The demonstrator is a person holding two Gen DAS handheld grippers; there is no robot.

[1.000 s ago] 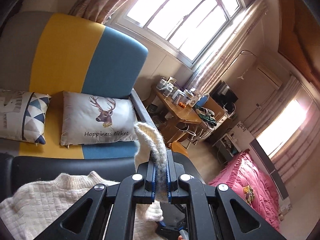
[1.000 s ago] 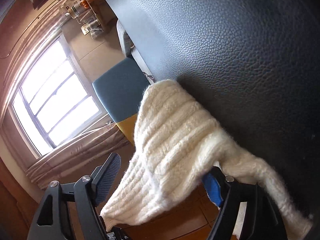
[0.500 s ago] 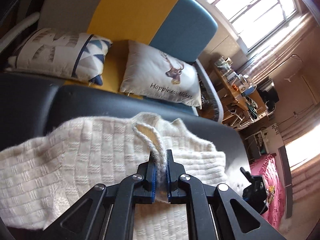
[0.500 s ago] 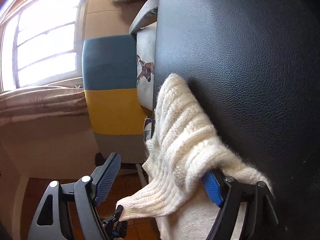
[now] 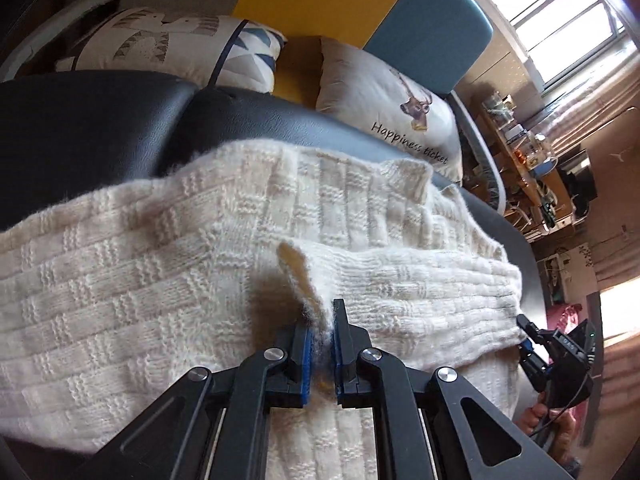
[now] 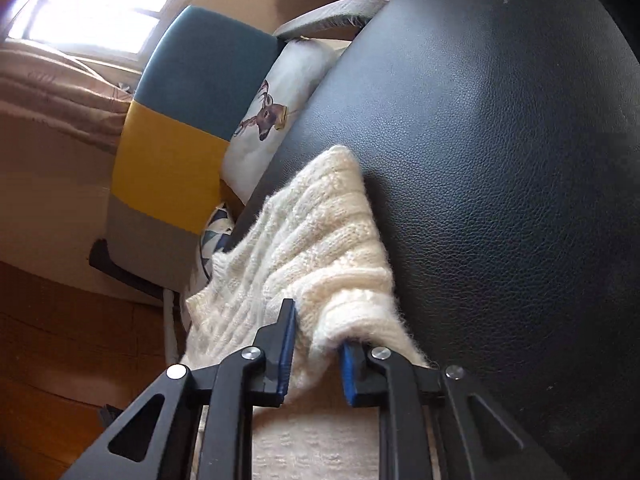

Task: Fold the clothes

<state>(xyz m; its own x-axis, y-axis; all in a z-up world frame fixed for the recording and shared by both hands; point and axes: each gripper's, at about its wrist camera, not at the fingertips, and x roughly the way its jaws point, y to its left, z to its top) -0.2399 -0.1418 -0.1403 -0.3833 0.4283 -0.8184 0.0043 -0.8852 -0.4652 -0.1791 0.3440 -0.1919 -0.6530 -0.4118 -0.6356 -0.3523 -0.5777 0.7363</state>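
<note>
Currently: left hand-held gripper (image 5: pixel 321 344) clamped on sleeve cuff (image 5: pixel 308 300) | sweater (image 5: pixel 160 280) spread ahead of it on black table (image 5: pixel 100 120) | sleeve's long axis runs rightward toward right hand-held gripper (image 6: pixel 314 354) | right jaws closing around bunched knit.

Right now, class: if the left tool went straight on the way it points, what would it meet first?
Probably the cream sweater itself: the left tool, shut on a fold of it, points down at the knit spread over the black leather surface. Depth is unclear.
</note>
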